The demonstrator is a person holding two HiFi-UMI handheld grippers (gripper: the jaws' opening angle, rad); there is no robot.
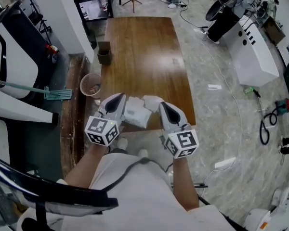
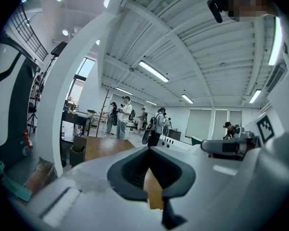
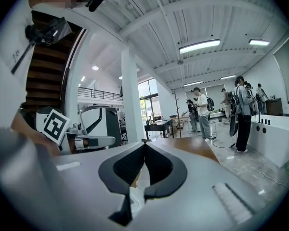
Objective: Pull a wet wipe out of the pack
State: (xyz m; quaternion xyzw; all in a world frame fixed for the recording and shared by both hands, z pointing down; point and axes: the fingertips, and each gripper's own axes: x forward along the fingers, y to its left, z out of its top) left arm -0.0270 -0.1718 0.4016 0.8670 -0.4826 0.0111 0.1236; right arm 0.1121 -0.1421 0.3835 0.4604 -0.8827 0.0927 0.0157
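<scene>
White wipe pack (image 1: 136, 113) at the near edge of the wooden worktop (image 1: 144, 57), rumpled, lying between the two tongs. Left tongs (image 1: 120, 98) just to the pack's left and touching its side. Right tongs (image 1: 160, 105) just to its right, up against a raised white fold (image 1: 151, 101) at the pack's far right corner; impossible to tell whether that fold is a wipe or part of the wrapper. In the left gripper view, tips pressed together with nothing caught between them, only brown wood showing through the dark-padded hollow behind the tips. In the right gripper view, tips likewise closed on each other, with a sliver of white (image 3: 135, 196) showing low in the hollow, not clearly pinched. Farther out, a dark box (image 1: 104, 52) at the worktop's far left corner, on it or beside it not clear. On the floor to the left, a round pinkish bin (image 1: 90, 84), and beyond that a teal-headed mop (image 1: 48, 93) lying flat. Off to the right, a long white console (image 1: 250, 49) and loose cables (image 1: 267, 124) on the grey floor. At the far end of the room, people (image 3: 200, 112) standing.
</scene>
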